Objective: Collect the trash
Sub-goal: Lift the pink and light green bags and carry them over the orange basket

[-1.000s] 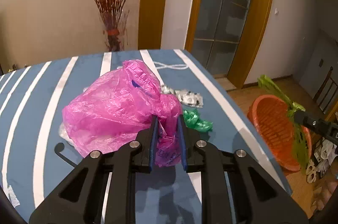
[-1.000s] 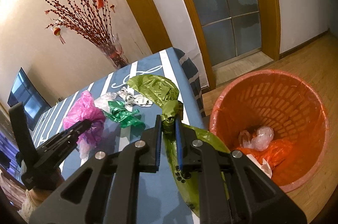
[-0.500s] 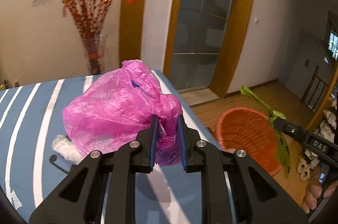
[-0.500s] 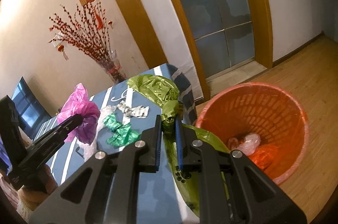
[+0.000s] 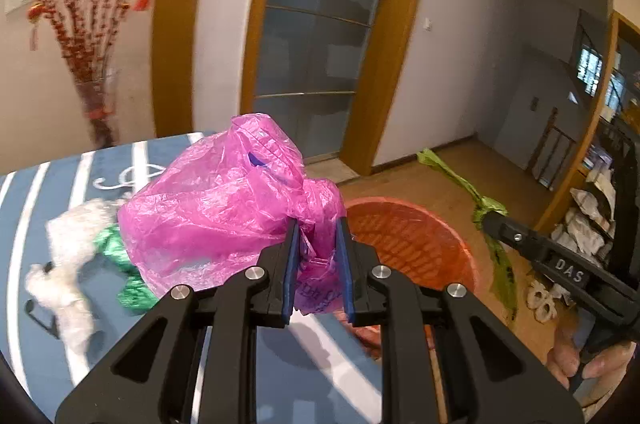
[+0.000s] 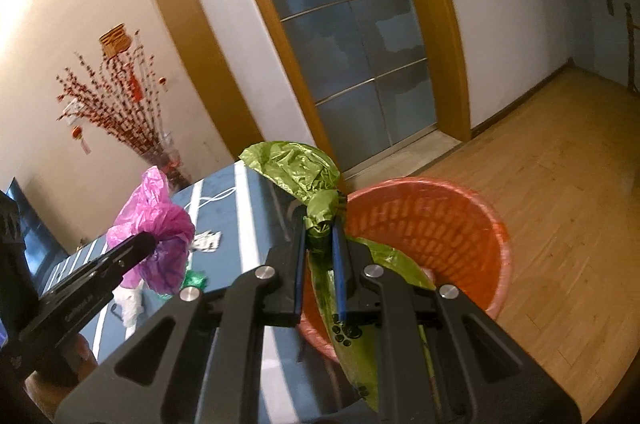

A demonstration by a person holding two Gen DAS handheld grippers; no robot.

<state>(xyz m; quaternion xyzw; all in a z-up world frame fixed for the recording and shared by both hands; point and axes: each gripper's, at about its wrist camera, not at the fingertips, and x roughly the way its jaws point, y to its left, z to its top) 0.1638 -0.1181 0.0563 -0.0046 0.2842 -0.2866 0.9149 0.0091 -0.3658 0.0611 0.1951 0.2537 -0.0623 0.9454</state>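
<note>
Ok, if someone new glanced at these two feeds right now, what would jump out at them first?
Probably the crumpled pink plastic bag, pinched in the left tongs and filling the middle of the left wrist view above the striped blue table. Next, the orange basket on the wooden floor beside the table, with the green bag clamped in the right tongs in front of it.

soft, even indoor daylight with warm glare on the upper-left wall (image 6: 52,3); motion blur smears the tabletop (image 5: 48,224) and branches (image 5: 84,15), fisheye bends the door frame (image 6: 436,23), dark vignette rings both views
</note>
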